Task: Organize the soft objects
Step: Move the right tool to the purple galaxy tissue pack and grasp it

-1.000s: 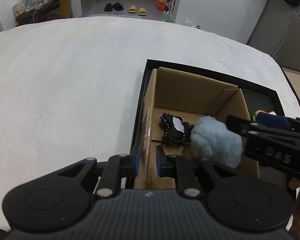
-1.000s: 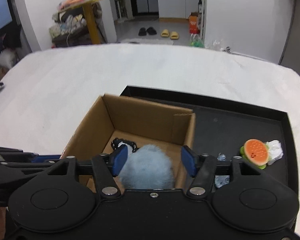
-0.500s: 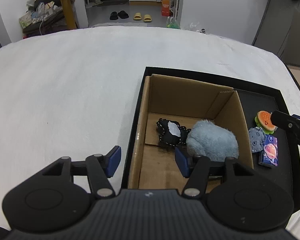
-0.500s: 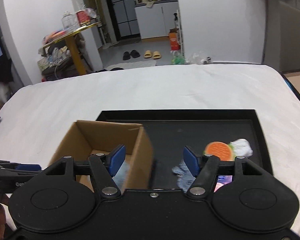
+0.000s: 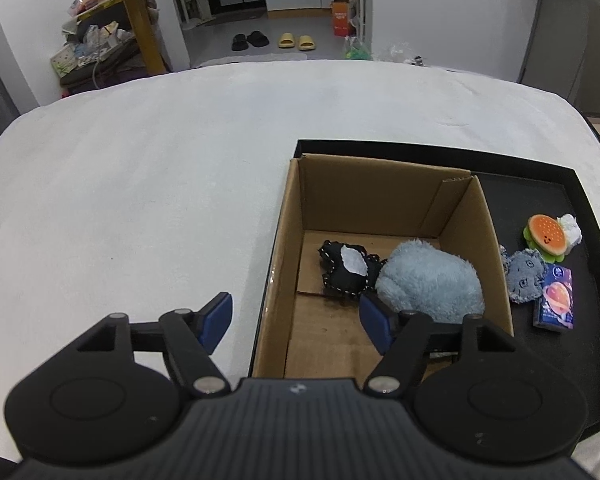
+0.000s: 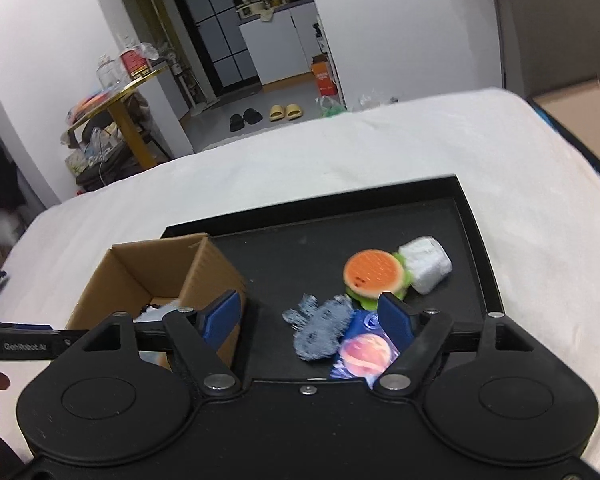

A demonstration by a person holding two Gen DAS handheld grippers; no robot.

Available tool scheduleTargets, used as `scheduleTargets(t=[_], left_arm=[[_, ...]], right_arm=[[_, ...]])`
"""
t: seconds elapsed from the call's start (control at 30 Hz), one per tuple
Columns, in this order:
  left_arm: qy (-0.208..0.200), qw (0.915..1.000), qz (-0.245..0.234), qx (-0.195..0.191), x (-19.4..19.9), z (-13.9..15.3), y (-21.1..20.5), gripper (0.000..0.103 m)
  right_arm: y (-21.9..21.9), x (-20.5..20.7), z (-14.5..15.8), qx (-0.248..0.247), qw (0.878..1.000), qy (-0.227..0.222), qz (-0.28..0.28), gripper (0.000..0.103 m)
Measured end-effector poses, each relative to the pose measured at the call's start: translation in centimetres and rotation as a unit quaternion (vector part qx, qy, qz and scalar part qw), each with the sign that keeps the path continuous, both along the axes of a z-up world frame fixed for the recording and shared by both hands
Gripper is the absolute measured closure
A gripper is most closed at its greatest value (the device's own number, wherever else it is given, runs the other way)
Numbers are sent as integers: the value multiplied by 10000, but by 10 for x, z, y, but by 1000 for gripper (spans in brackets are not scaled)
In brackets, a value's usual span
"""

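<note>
Blue plush [image 5: 430, 284] now lies released in box [image 5: 496, 240]; right gripper [image 6: 308, 318] moved away.

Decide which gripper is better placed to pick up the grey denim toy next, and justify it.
The right gripper: it is open above the tray with the grey denim toy between its fingers. The left gripper straddles the cardboard box wall.

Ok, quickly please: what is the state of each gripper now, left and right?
Left gripper: open, holding nothing, above the cardboard box edge.
Right gripper: open, holding nothing, over the black tray.
</note>
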State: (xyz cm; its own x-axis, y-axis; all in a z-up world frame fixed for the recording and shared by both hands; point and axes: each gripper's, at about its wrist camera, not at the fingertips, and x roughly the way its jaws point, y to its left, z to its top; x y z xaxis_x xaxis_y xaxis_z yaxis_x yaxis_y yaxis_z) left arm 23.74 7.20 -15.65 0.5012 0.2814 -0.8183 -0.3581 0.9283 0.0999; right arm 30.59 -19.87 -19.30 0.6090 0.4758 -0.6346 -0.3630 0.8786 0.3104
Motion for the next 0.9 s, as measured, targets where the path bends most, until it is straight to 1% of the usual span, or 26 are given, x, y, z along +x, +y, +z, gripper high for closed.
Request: scheduleTargets(t=[0.13,0.3,0.43,0.5,0.63,0.67,0.73,0.77,0.83,0.87,0.9], left_arm=[[12,10000,24,72,-2,1,-4,34],[79,9997,-32,210,0,-3,-16,33],[128,9996,-74,254,0,-8,-24,33],[150,9994,-84,293,0,-9,-26,33],[141,9991,-90,392,-1,-9,-26,33],[158,9991,-63,391,-1,-10,-25,33],[215,9991,-8,367,-1,-11,-22,33],[230,9991,20,362,-1,-11,-21,33],[205,9991,20,377,-3,-10,-20,33],[193,9990,8,395,-4,-9,-20,33],[181,9990,5,405,-4,-9,-20,33]], right_arm=[[-16,6,-14,47,9998,185,-84,28],[-33,10,-29,227,9985,453,-200,28],[-38,13,-40,139,9965,710,-422,28],[-35,13,-43,137,9964,735,-407,28],[-24,17,-53,15,9958,834,-385,28],[-19,18,-57,-88,9952,890,-387,28],[-9,17,-66,-458,9937,928,-430,29],[-6,17,-70,-586,9931,927,-427,31],[-2,16,-77,-773,9917,947,-403,50],[-3,14,-79,-800,9916,941,-390,53],[-5,11,-78,-800,9922,874,-388,54]])
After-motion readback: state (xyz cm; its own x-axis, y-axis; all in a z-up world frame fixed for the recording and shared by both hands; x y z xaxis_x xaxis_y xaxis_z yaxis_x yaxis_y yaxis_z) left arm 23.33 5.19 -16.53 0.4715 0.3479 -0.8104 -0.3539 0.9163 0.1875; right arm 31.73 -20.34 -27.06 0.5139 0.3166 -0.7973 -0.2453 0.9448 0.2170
